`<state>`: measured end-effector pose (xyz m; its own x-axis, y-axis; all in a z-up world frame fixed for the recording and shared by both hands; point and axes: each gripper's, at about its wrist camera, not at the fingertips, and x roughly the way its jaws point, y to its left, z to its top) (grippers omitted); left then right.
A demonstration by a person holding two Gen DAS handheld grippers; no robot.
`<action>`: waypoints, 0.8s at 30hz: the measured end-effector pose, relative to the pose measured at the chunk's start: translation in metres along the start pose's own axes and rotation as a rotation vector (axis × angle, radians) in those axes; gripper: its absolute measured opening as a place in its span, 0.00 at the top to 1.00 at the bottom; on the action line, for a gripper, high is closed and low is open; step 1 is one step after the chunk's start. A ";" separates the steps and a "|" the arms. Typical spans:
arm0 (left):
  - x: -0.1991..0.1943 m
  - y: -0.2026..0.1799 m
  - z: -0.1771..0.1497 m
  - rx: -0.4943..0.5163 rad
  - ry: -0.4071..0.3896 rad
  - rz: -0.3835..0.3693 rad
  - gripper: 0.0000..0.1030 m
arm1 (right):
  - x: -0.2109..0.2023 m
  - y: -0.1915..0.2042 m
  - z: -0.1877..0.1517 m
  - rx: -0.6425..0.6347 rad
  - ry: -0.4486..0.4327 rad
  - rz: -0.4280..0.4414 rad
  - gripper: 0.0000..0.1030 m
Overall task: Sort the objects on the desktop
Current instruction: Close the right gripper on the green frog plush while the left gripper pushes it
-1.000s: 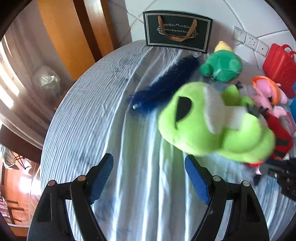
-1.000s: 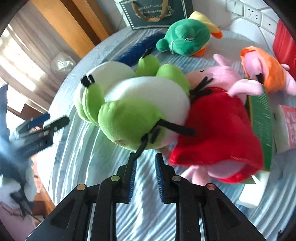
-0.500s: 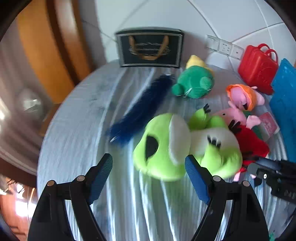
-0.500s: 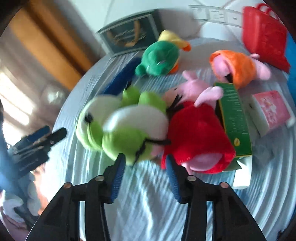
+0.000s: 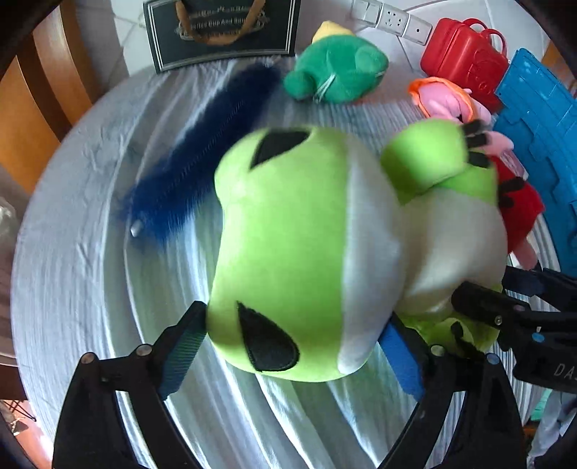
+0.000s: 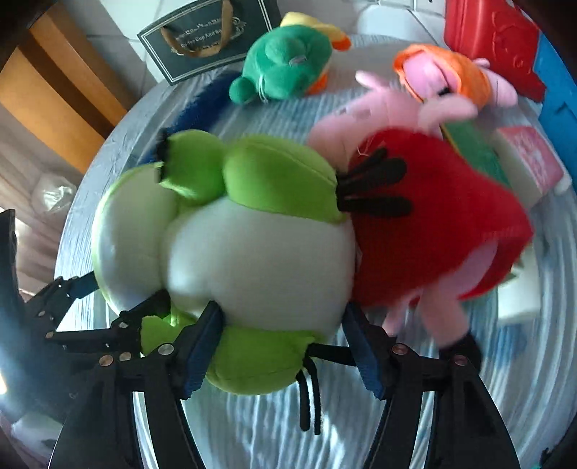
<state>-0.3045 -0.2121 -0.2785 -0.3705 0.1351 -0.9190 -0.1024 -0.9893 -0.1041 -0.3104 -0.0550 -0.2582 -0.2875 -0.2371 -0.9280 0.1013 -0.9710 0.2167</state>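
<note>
**Two grippers around one lime-green plush frog**

Both of my grippers are down on the same toy. On the far left of the table, a furry dark blue pencil case (image 5: 202, 158) lies slantwise on the pale striped tablecloth (image 5: 72, 252), with a dark gift bag (image 5: 223, 32) standing behind it against the wall.

My left gripper (image 5: 292, 357) straddles the head of the lime-green plush frog (image 5: 288, 234). Its jaws are opening, with the head between them: the left pad sits right at the cheek and the right pad is tucked under the white throat, but I cannot tell whether either one presses in.

My right gripper (image 6: 285, 346) straddles the other end of the frog (image 6: 252, 252), at its white belly and lower green leg. Those jaws are opening too, with the belly between them; the left pad touches the plush, while the right pad stands just beside it.

Behind the frog lies a dark green plush (image 6: 285, 68) with a yellow and orange beak. Touching the frog's right side is a pink plush pig in a red dress (image 6: 432, 216), which lies over a green box (image 6: 472, 148). Farther right are a pig plush in orange (image 6: 450, 75), a pink and white box (image 6: 530, 162), a red plastic case (image 5: 465, 57) and a blue plastic crate (image 5: 541, 119).
</note>
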 end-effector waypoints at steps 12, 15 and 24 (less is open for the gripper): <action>-0.004 -0.002 0.004 0.085 -0.104 0.032 0.04 | 0.007 -0.002 -0.006 0.062 -0.001 -0.008 0.09; 0.001 0.007 0.006 0.043 -0.092 -0.016 0.02 | 0.009 -0.007 -0.008 0.102 -0.027 0.014 0.06; 0.008 0.005 0.002 0.066 -0.081 -0.103 0.22 | 0.017 0.004 -0.010 0.072 -0.011 0.066 0.41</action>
<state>-0.3095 -0.2163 -0.2859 -0.4278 0.2425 -0.8708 -0.2031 -0.9645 -0.1688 -0.3052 -0.0622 -0.2766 -0.2926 -0.3007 -0.9077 0.0519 -0.9529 0.2989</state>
